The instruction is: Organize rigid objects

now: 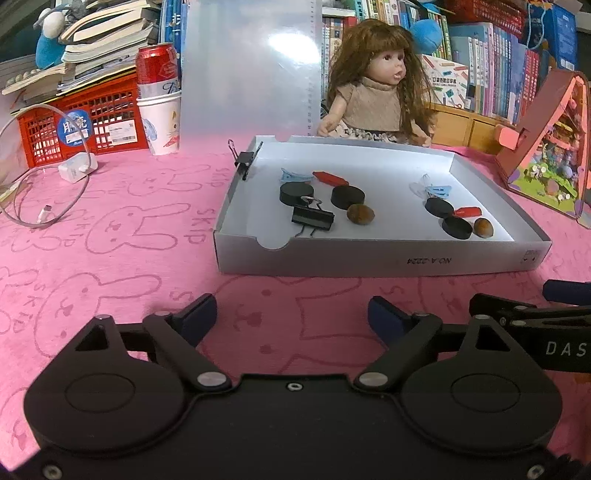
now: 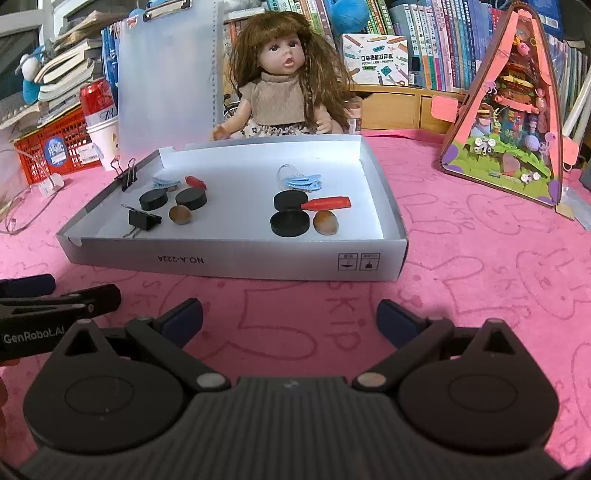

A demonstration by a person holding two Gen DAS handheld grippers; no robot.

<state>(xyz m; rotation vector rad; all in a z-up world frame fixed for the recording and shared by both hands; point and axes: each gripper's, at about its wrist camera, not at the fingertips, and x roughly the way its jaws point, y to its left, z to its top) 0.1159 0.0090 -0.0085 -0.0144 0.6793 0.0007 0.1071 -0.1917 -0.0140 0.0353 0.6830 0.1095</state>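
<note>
Pink rabbit-print tablecloth (image 1: 110,229) covering the work surface, backed by shelves of books (image 2: 436,33), a red crate (image 1: 110,114) and a seated doll (image 2: 284,74); the cluttered backdrop plays no part in the sorting. On the cloth sits a shallow white box lid (image 2: 236,254), the collecting tray, with its near wall facing both cameras.

Inside it the small rigid items lie in two like sets, apparently deliberate pairing. Left set: two black discs (image 1: 297,192), a blue clip (image 1: 295,176), a red piece (image 1: 330,178), a nut (image 1: 361,214) and a black binder clip (image 1: 313,218). Right set: two black discs (image 2: 290,223), blue clip (image 2: 303,181), red piece (image 2: 327,203), nut (image 2: 325,222). A second binder clip (image 2: 126,173) is clamped on the tray's left wall (possibly still to be moved).

Left gripper (image 1: 291,314) and right gripper (image 2: 290,317) hover over bare cloth just before the tray, fingers spread wide, nothing between them.
</note>
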